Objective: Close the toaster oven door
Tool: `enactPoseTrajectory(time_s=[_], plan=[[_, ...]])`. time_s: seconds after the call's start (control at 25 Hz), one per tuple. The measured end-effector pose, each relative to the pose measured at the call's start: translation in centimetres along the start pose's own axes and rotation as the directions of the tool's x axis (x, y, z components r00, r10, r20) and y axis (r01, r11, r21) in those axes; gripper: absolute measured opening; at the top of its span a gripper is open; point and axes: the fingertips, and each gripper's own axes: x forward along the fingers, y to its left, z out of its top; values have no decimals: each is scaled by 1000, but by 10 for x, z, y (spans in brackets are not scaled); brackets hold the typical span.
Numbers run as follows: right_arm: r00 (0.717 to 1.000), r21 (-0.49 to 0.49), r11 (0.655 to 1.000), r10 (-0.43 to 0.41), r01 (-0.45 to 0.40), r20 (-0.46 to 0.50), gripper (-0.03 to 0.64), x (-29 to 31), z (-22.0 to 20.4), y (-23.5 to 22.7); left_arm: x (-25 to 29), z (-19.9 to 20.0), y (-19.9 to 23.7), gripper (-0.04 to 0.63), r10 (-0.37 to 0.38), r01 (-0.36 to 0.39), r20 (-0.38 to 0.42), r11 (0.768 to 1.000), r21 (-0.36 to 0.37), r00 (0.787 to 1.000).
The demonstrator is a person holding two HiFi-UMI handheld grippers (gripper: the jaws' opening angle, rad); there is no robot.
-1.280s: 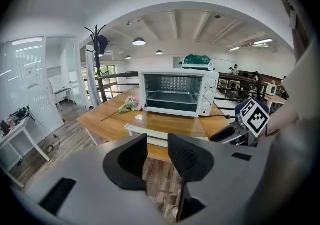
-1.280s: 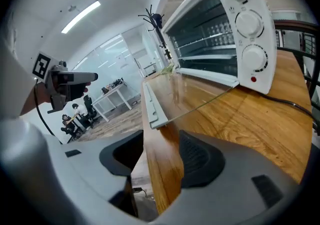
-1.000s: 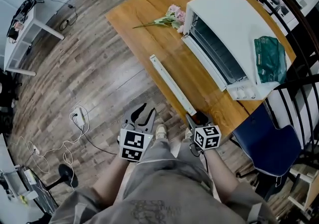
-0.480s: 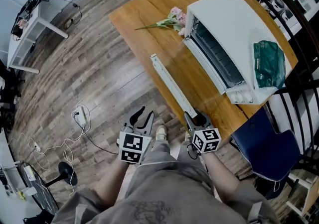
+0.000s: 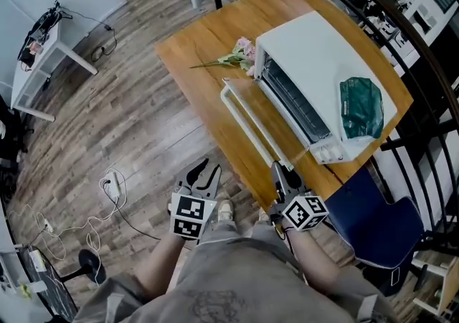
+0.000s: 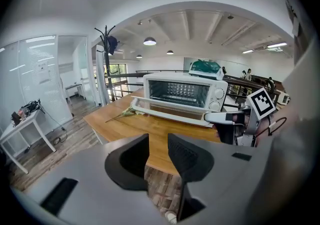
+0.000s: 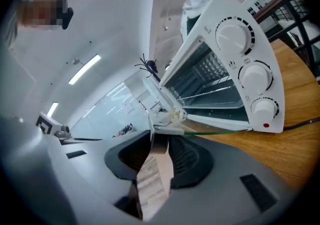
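Your right gripper, jaws closing on the near end of the door handle, points along its length; the toaster oven lies to the right.

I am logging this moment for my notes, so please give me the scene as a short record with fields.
surface: wooden table
appliance: white toaster oven, door open
door handle: white bar along the door's edge
right gripper: jaws closing, near end of the door handle between them
left gripper: open, empty, over the floor
other items: pink flower beside the oven; green bag on its top
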Motion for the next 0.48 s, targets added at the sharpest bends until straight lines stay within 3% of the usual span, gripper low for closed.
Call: enactPoseTrajectory(time_s=[0.28, 0.48], plan=[[989, 201, 979, -7, -24, 150, 132, 0, 56, -19, 9, 29, -7, 130, -2, 1, 51, 1000, 15, 999], [957, 389, 920, -68, -49, 282, 133, -1, 97, -42, 10, 38, -9, 130, 4, -5, 70, 1000, 16, 998]])
